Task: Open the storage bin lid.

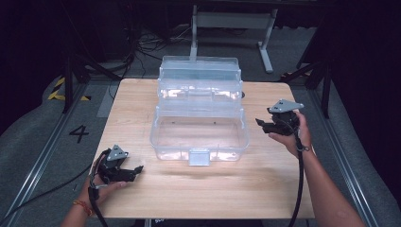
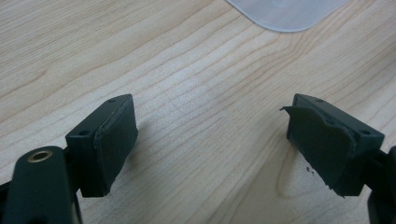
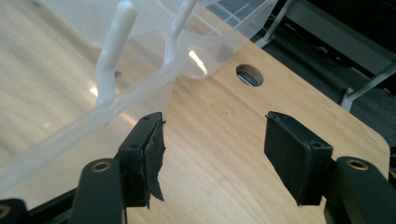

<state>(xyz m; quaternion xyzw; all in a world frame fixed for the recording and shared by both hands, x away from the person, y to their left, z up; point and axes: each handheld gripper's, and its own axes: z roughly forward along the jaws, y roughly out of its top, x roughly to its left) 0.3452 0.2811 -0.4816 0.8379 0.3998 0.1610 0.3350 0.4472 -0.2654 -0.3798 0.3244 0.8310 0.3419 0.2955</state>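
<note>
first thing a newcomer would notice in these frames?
The clear plastic toolbox in the middle of the wooden table, lid swung open toward the far edge, its lower bin looking empty. Next, the two hand-held grippers: the right gripper raised beside the box's right end, the left gripper low at the near left corner, both with jaws apart and nothing between them.
</note>
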